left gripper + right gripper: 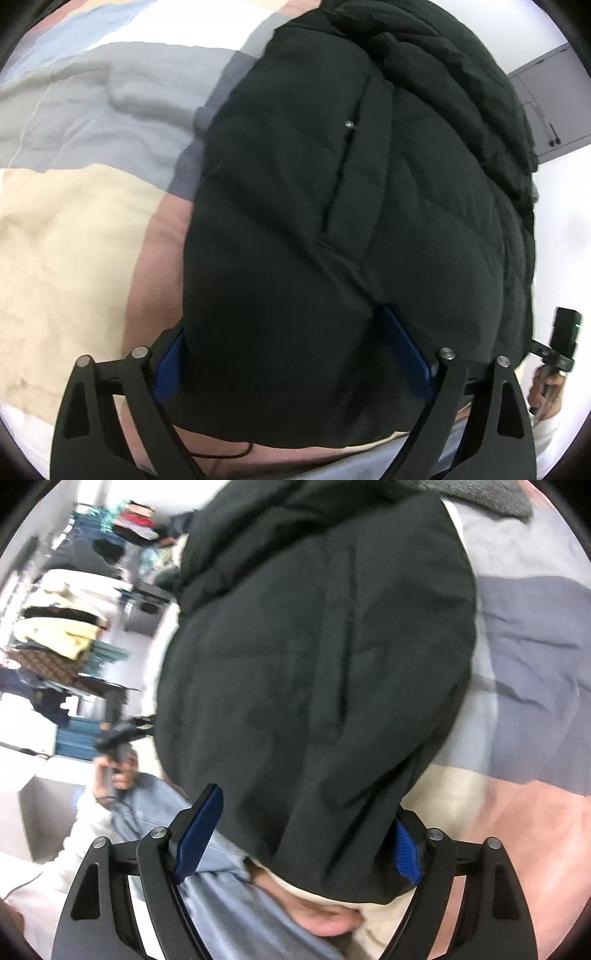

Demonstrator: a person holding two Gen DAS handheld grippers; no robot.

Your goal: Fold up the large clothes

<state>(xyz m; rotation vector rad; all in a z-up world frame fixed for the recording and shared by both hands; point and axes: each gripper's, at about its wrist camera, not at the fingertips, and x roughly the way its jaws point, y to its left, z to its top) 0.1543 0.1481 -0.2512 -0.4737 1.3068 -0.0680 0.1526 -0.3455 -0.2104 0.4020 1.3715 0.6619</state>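
Observation:
A large black puffer jacket [351,206] lies bunched on a patchwork bedspread [74,206]. It fills both views and also shows in the right wrist view [317,672]. My left gripper [291,354] is wide open, and the jacket's near hem bulges between its blue-padded fingers [406,350]. My right gripper [306,834] is also wide open, its blue pads [199,830] on either side of the jacket's lower edge. Neither gripper pinches the fabric. The other gripper's handle and the hand on it show at each view's edge.
The bedspread [535,664] has grey, cream, pink and blue-grey patches. The person's jeans-clad leg [207,904] and a bare foot [325,919] sit just below the right gripper. A clothes rack [66,627] stands at the left. A grey door [546,110] is at the right.

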